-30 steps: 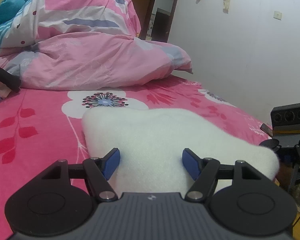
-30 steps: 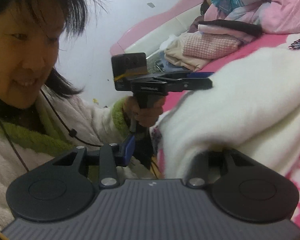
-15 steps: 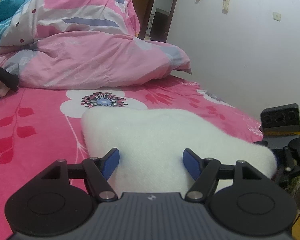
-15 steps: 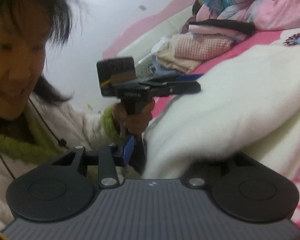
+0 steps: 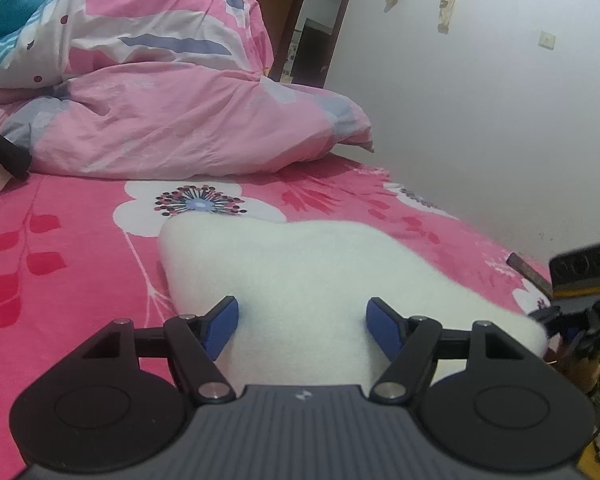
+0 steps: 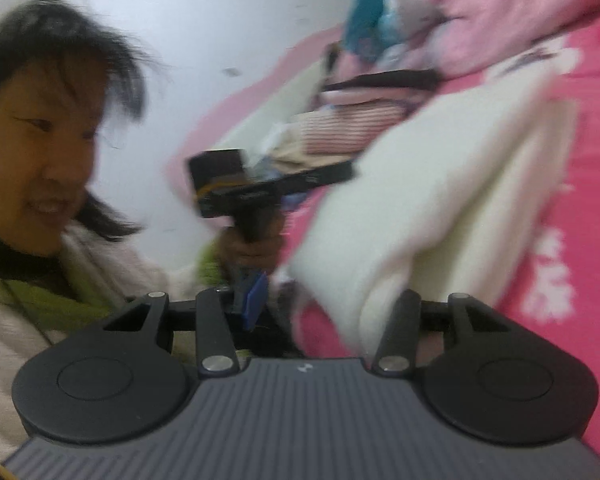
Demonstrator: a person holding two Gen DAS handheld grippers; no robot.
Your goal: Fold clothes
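Observation:
A white fluffy garment (image 5: 320,272) lies folded on the pink floral bed sheet (image 5: 60,232). My left gripper (image 5: 302,328) hovers open over its near edge, and the fabric fills the gap between the blue pads (image 5: 220,330). In the blurred right wrist view, the garment (image 6: 440,184) shows stacked layers. My right gripper (image 6: 324,304) is open at the garment's corner, which hides the right finger. The left pad (image 6: 256,300) is bare. A hand holds the left gripper (image 6: 276,184) at the garment's far side. The right gripper (image 5: 580,304) shows at the left wrist view's right edge.
A pink quilt (image 5: 172,112) is heaped at the back of the bed. Folded clothes (image 6: 352,128) are stacked by the headboard. A white wall (image 5: 480,100) runs along the bed's far side. The person (image 6: 40,168), in a white and green robe, stands at the bed edge.
The right gripper has swung, so its view is now tilted and blurred, and it sits lower at the bed edge in the left wrist view. The left gripper and garment have barely moved.

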